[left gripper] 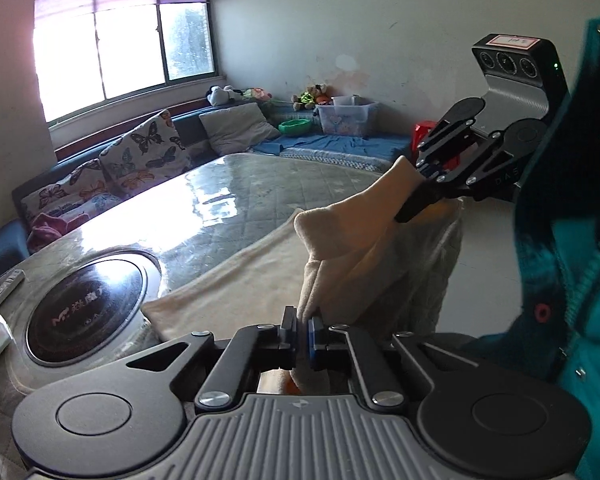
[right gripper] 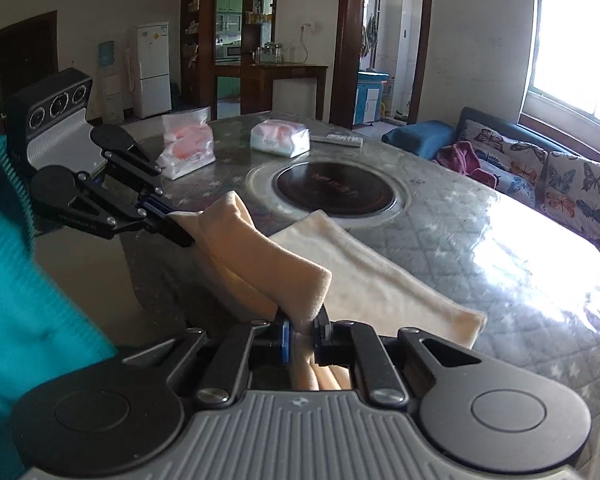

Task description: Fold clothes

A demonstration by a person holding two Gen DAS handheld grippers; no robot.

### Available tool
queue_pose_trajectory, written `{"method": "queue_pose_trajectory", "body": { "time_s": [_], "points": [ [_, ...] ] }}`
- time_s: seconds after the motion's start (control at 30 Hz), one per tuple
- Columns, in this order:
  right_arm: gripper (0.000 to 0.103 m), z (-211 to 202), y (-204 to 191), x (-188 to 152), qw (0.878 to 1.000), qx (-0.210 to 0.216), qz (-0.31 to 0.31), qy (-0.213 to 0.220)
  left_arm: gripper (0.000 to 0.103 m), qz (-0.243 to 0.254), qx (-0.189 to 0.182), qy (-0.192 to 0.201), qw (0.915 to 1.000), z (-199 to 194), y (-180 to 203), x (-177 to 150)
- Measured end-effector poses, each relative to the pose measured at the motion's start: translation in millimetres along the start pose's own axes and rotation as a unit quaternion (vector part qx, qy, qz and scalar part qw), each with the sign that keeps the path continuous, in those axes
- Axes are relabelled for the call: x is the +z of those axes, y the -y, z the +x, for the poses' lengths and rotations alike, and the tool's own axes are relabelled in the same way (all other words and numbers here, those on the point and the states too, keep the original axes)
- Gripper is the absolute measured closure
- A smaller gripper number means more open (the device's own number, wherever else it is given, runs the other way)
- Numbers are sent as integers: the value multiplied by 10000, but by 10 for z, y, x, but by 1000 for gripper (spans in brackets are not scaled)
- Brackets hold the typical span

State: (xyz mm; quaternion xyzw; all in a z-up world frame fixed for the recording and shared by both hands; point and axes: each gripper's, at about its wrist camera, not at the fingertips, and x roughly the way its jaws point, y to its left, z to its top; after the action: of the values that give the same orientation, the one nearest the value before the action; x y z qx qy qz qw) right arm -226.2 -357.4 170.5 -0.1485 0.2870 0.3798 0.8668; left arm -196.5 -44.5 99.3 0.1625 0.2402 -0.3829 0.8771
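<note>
From the left wrist view, the left gripper [left gripper: 302, 330] is clenched on the near edge of a cream garment [left gripper: 236, 288], its pads pinching a bunched fold of the cloth, while the right gripper [left gripper: 414, 200] shows across the frame, its black fingers clamped on another corner of the same edge. Holding two corners apart like this likely serves to keep the edge taut, so it can be carried over as one straight line for the fold. The rest of the garment lies flat on the table [left gripper: 228, 200], reaching toward the round black hotplate [left gripper: 86, 312] set into the top; a teal sleeve [left gripper: 572, 280] of the person fills the right side. From the right wrist view, the right gripper [right gripper: 304, 334] is likewise clamped on the cloth, which stands up between its pads, and the left gripper [right gripper: 168, 220] holds the far corner just off the table's near edge. The raised span sags slightly between them, while the flat part stays on the tabletop as an anchor. Two plastic packs [right gripper: 188, 148] sit well apart beyond the hotplate, clear of the fold.
</note>
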Motion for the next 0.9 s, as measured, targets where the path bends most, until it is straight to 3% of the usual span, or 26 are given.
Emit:
{"method": "queue_pose_trajectory", "body": {
  "time_s": [0.2, 0.43, 0.6, 0.63, 0.77, 0.9],
  "points": [
    [94, 319, 356, 310, 9998, -155, -60, -90, 97, -73, 134, -42, 9999, 381, -359, 262],
    [94, 1024, 929, 532, 9988, -317, 130, -359, 97, -519, 260, -446, 9973, 1161, -966, 369],
    [91, 1578, 1218, 348, 9949, -413, 649, -660, 97, -1016, 431, -896, 9898, 1647, -1278, 205],
    [86, 1696, 1253, 252, 9935, -493, 705, -740, 94, -1011, 494, -976, 9888, 1688, -1293, 169],
    [74, 1667, 1296, 28, 9904, -789, 995, -548, 86, -1052, 652, -918, 9881, 1637, -1311, 109],
    [73, 1456, 1303, -51, 9851, -1280, 1138, -170, 86, -1146, 920, -785, 9860, 1521, -1362, 104]
  ]
}}
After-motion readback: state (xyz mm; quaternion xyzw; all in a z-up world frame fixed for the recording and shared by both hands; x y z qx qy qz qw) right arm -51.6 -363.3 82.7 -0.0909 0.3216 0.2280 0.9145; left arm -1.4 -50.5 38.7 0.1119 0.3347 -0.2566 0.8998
